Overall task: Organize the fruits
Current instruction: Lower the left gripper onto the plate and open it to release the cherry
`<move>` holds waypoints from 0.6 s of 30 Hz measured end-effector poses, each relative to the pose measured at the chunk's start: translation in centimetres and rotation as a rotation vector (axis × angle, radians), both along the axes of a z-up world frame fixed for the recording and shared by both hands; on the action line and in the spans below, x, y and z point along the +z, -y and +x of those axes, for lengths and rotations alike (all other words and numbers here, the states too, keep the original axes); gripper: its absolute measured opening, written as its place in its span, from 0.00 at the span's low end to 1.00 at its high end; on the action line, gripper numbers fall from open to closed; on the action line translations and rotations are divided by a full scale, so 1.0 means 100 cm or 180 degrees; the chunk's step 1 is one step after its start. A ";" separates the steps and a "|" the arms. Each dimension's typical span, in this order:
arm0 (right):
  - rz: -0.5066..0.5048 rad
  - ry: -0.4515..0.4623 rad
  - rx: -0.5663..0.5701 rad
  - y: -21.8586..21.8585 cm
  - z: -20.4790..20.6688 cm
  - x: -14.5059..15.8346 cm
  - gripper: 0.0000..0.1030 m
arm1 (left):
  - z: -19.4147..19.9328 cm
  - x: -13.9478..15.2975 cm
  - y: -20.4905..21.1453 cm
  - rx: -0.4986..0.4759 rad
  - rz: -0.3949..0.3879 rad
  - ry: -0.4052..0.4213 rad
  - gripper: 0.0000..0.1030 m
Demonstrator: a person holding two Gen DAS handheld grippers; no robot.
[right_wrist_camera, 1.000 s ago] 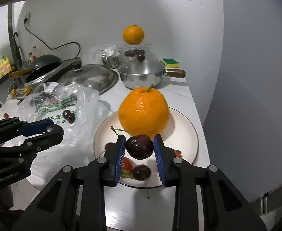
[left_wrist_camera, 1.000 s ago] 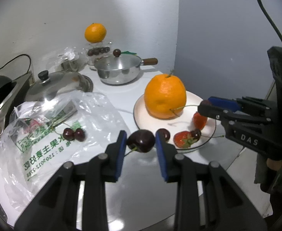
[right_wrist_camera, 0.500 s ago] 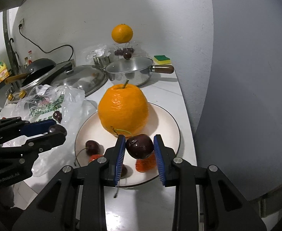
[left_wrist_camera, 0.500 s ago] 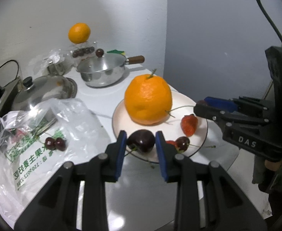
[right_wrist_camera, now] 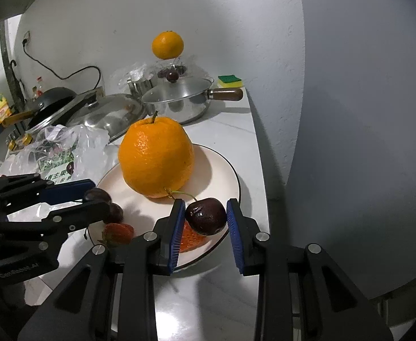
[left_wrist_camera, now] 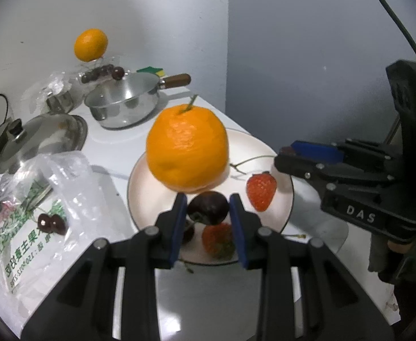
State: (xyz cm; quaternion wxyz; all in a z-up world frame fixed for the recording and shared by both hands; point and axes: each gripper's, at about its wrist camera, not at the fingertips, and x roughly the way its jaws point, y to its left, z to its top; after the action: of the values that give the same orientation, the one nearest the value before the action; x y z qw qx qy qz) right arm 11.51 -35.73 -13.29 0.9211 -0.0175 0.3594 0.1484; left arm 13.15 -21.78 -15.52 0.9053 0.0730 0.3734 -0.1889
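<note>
1. The left gripper (left_wrist_camera: 207, 209) has its jaws closed on a dark cherry (left_wrist_camera: 208, 207), held above the near part of the plate (left_wrist_camera: 286, 184), just in front of the large orange (left_wrist_camera: 187, 149).
2. The right gripper (right_wrist_camera: 206, 216) has its jaws closed on a second cherry (right_wrist_camera: 206, 216), held over the plate's right edge, its green stem curving toward the orange.
3. The orange sits on the plate, stem up.
4. A strawberry (left_wrist_camera: 261, 190) lies on the plate right of the left gripper; another strawberry (left_wrist_camera: 217, 240) and a loose cherry (left_wrist_camera: 187, 233) lie beneath its jaws.
5. A plastic bag (left_wrist_camera: 37, 213) lies on the worktop (left_wrist_camera: 117, 153) left of the plate, with two cherries (left_wrist_camera: 51, 223) on it.
6. Farther back stand a lidded saucepan (right_wrist_camera: 179, 102), a steel lid (left_wrist_camera: 40, 139) and a smaller orange (left_wrist_camera: 90, 44).
</note>
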 end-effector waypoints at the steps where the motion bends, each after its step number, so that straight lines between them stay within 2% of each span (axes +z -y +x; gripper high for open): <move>1: 0.0006 -0.0011 0.0017 0.001 0.002 -0.001 0.31 | 0.001 -0.001 0.002 -0.0007 0.0003 -0.0004 0.31; 18: 0.0056 -0.0070 0.0129 0.002 0.021 -0.013 0.31 | 0.022 -0.016 0.019 -0.0026 0.0045 -0.0129 0.31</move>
State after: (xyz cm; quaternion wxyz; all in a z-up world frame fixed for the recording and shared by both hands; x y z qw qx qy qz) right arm 13.58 -35.95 -14.57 0.9140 -0.0150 0.3678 0.1703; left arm 15.34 -23.71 -17.15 0.8963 0.0771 0.3926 -0.1914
